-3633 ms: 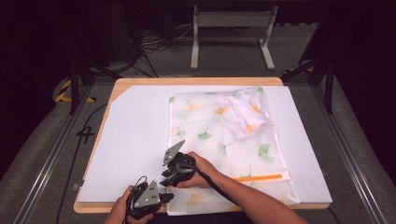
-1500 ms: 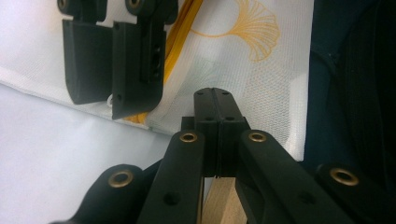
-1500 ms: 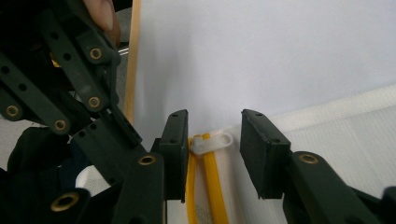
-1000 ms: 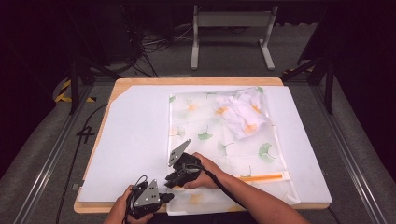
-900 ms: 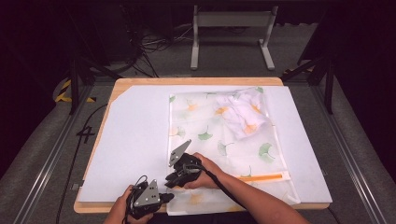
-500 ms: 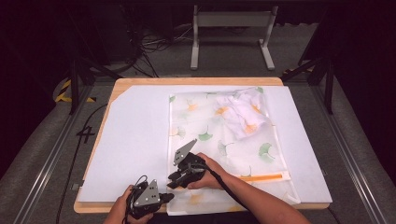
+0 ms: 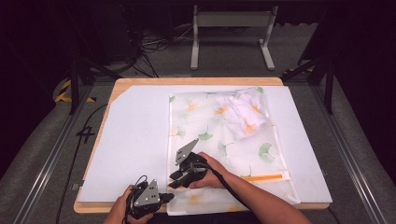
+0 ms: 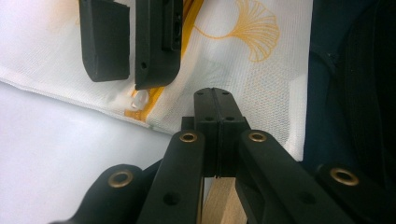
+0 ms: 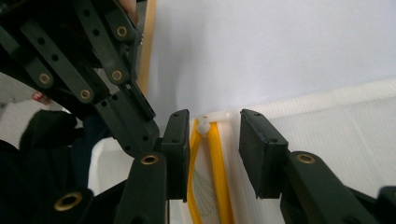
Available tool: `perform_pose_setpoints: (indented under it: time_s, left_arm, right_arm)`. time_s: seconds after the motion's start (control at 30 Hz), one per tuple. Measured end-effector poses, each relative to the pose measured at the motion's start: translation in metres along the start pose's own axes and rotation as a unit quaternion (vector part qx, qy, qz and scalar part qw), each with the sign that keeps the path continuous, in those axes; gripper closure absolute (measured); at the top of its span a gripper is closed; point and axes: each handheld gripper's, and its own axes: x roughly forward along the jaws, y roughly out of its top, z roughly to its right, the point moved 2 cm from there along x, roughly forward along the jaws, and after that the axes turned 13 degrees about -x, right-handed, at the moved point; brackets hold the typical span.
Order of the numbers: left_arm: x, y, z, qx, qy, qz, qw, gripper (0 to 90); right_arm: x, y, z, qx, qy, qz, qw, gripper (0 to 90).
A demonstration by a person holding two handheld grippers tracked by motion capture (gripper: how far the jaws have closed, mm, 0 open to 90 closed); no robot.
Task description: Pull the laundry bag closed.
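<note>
A white mesh bag (image 7: 219, 140) printed with ginkgo leaves lies flat on a white board (image 7: 135, 140). A crumpled white cloth (image 7: 245, 112) sits inside its far right part. An orange zipper (image 9: 212, 177) runs along the bag's near side and ends in a small white pull (image 9: 203, 125). My right gripper (image 9: 215, 140) is open, its jaws on either side of that pull (image 8: 139, 99). It appears in the high view at the bag's near left (image 7: 175, 179). My left gripper (image 8: 217, 95) is shut on the bag's near edge, just beside the right one (image 7: 166, 198).
The board rests on a wooden table (image 7: 140, 84) whose near edge (image 8: 219, 200) lies right under my left gripper. A metal stand (image 7: 231, 28) and cables lie on the floor beyond the table. Both forearms come in at the bottom of the high view.
My right gripper has drifted slightly to the right along the bag's near left edge. The left gripper and the bag have stayed put.
</note>
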Motion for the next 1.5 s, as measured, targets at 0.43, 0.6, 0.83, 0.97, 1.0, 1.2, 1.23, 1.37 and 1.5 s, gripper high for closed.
perform_pose_setpoints:
  time_s: [0.43,0.6,0.83,0.97,1.0,1.2,1.23,1.37,1.5]
  left_arm:
    - [0.000,0.000,0.000,0.003,0.000,-0.001,1.0000,90.0]
    - [0.000,0.000,0.000,-0.001,-0.001,0.002,1.0000,90.0]
    - [0.000,0.000,0.000,-0.003,-0.002,0.003,1.0000,90.0]
    - [0.000,0.000,0.000,-0.004,0.000,0.001,1.0000,90.0]
    - [0.000,0.000,0.000,-0.003,-0.001,0.002,1.0000,90.0]
    - [0.000,0.000,0.000,-0.005,-0.002,0.001,1.0000,90.0]
    - [0.000,0.000,0.000,-0.005,-0.003,0.002,1.0000,90.0]
    - [0.000,0.000,-0.001,-0.001,-0.002,-0.001,1.0000,90.0]
    - [0.000,0.000,0.000,-0.004,-0.002,0.001,1.0000,90.0]
  right_arm:
    - [0.017,0.017,0.008,-0.013,-0.009,-0.022,0.9996,52.7]
    - [0.023,0.019,0.007,-0.018,-0.016,-0.025,0.9994,59.8]
    - [0.007,0.014,0.008,-0.008,-0.018,-0.020,0.9996,76.8]
    - [-0.002,0.007,0.007,0.011,0.000,-0.012,0.9999,70.9]
    - [-0.002,0.006,0.006,0.005,0.007,-0.010,0.9999,69.8]
    - [0.005,0.007,0.004,-0.011,0.007,-0.015,0.9998,60.6]
    - [0.005,0.008,0.004,-0.010,0.000,-0.016,0.9998,57.5]
    - [0.009,0.011,0.006,-0.011,-0.004,-0.010,0.9999,52.7]
    - [0.016,0.011,0.005,-0.013,0.002,-0.015,0.9998,60.2]
